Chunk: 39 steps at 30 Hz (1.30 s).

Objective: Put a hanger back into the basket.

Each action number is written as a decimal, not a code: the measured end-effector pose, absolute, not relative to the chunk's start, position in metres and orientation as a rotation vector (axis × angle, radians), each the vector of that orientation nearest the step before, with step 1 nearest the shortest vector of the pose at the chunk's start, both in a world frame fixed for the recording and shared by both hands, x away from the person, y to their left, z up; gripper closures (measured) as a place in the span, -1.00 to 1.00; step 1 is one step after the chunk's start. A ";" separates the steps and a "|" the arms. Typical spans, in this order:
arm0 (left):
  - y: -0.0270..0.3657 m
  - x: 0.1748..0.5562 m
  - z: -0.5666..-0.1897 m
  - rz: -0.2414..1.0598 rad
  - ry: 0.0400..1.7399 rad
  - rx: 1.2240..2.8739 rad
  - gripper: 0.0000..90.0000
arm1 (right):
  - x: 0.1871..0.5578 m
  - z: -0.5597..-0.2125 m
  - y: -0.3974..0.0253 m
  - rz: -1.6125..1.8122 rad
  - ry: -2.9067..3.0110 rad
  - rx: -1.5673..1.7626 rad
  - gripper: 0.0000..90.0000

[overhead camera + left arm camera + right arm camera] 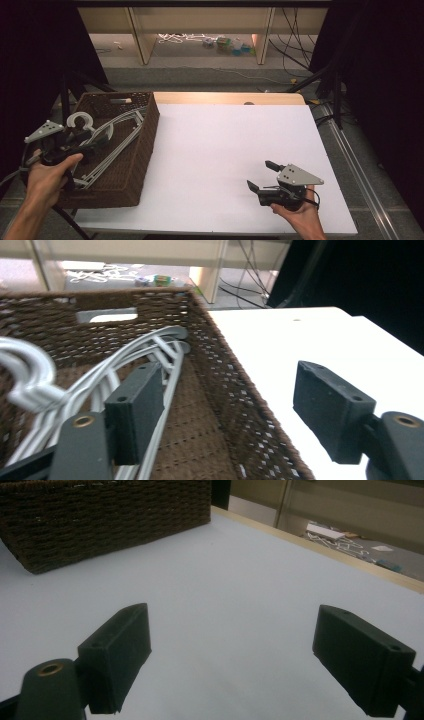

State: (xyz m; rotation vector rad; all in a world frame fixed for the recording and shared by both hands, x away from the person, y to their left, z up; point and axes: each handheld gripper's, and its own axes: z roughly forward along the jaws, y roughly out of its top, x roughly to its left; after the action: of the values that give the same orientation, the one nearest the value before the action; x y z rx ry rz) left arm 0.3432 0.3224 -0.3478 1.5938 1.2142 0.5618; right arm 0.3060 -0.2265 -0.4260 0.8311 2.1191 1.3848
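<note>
The grey plastic hangers [107, 142] are lying bunched in the brown wicker basket [142, 150] at the left edge of the white bench [225, 150], and the left hand-held gripper [80, 145] is hovering over them with its jaws spread, one inside the basket beside the rods and one out over the bench. They are looking light, stiff and rather slick, and likely tangling, so pinching one thin arm near the hook [27, 372] is seeming the safest hold. The right hand-held gripper [260, 177] is resting spread and empty over bare bench.
</note>
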 end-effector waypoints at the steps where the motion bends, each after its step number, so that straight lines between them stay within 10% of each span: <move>1: 0.318 0.342 -0.348 0.552 1.202 1.590 -0.44 | 0.306 -0.426 -0.226 1.389 2.119 0.831 -0.64; 39: 0.192 0.301 -0.418 0.564 0.840 1.641 -0.64 | 0.301 -0.429 -0.225 1.420 2.098 0.827 -0.64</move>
State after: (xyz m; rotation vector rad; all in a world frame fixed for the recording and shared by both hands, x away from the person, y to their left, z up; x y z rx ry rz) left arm 0.3009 0.1915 -0.4177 1.6411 0.8405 0.5642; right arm 0.3009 -0.2255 -0.4287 0.8271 2.0975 1.4197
